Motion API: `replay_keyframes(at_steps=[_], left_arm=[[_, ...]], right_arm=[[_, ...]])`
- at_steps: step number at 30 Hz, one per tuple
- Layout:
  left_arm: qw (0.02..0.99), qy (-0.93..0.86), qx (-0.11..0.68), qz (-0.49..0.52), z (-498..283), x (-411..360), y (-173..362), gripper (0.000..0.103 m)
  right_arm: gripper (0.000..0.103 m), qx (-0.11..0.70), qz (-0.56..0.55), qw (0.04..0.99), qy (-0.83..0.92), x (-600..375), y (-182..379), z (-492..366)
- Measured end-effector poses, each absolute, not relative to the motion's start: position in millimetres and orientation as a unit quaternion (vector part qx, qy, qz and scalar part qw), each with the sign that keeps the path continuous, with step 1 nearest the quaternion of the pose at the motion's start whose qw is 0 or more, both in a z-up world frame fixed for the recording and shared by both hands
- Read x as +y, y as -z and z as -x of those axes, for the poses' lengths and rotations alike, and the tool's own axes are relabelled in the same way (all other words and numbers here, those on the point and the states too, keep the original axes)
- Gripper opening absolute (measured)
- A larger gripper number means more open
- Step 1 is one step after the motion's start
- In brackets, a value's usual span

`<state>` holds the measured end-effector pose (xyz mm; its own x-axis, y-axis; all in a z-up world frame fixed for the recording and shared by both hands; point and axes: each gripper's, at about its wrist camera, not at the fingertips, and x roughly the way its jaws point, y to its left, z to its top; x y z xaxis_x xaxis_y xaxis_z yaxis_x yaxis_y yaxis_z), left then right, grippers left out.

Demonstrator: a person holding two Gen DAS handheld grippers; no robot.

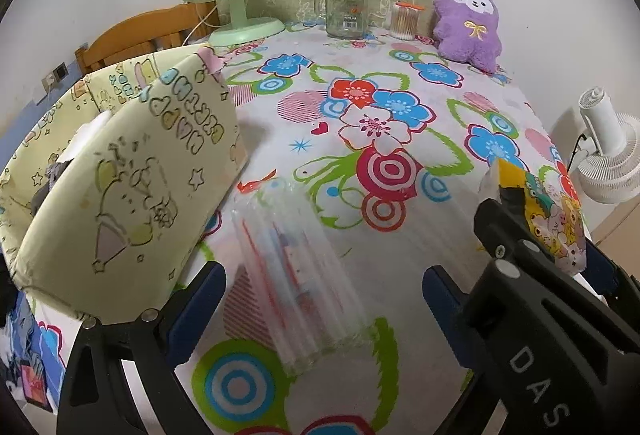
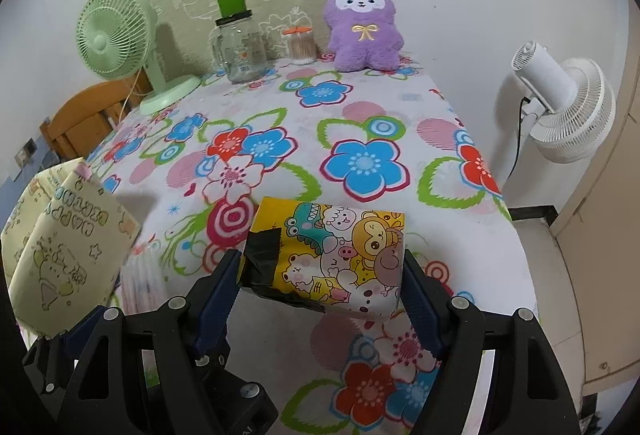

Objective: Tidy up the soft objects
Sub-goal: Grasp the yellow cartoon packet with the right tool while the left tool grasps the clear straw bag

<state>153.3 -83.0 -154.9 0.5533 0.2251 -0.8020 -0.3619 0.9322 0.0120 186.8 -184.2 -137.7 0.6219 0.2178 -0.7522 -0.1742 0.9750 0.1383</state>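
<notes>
The right gripper (image 2: 322, 267) has its jaws clamped wide on a yellow cartoon-printed soft tissue pack (image 2: 336, 259), held over the near part of the floral-clothed surface (image 2: 360, 107). The left gripper (image 1: 324, 287) stands open, nothing gripped, beside a pale yellow paper bag (image 1: 132, 179) at near left. A purple plush toy (image 2: 362, 31) sits far right.

A green desk fan (image 2: 116, 35) stands at the far left of the table (image 2: 400, 107), whose cloth is flowered. Beside it stands a glass jar (image 2: 240, 51) with a green cap, then a small tub of cotton swabs (image 2: 299, 47). A white fan (image 2: 560, 103) stands off the table's right side.
</notes>
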Motion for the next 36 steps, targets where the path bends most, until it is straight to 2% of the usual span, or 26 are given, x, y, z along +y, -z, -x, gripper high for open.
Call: replay_keyframes(at_steps=[17, 24, 26, 28, 31, 36], left_arm=[[0.878, -0.143, 0.452, 0.065, -175, -77, 168, 0.099], [0.889, -0.119, 0.438, 0.063, -169, -79, 165, 0.073], [0.892, -0.109, 0.435, 0.059, -166, -81, 164, 0.062], [0.895, -0.098, 0.433, 0.056, -163, -83, 162, 0.045], [0.896, -0.084, 0.434, 0.048, -161, -85, 161, 0.037], [0.895, -0.068, 0.439, 0.044, -155, -87, 160, 0.032]], right_arm=[[0.079, 0.434, -0.026, 0.895, -0.098, -182, 152, -202], [0.079, 0.434, -0.027, 0.894, -0.105, -181, 151, -198], [0.079, 0.436, -0.030, 0.893, -0.106, -182, 151, -195], [0.079, 0.438, -0.034, 0.893, -0.104, -183, 151, -192], [0.079, 0.439, -0.040, 0.892, -0.099, -185, 151, -188], [0.079, 0.439, -0.047, 0.893, -0.090, -187, 148, -177]])
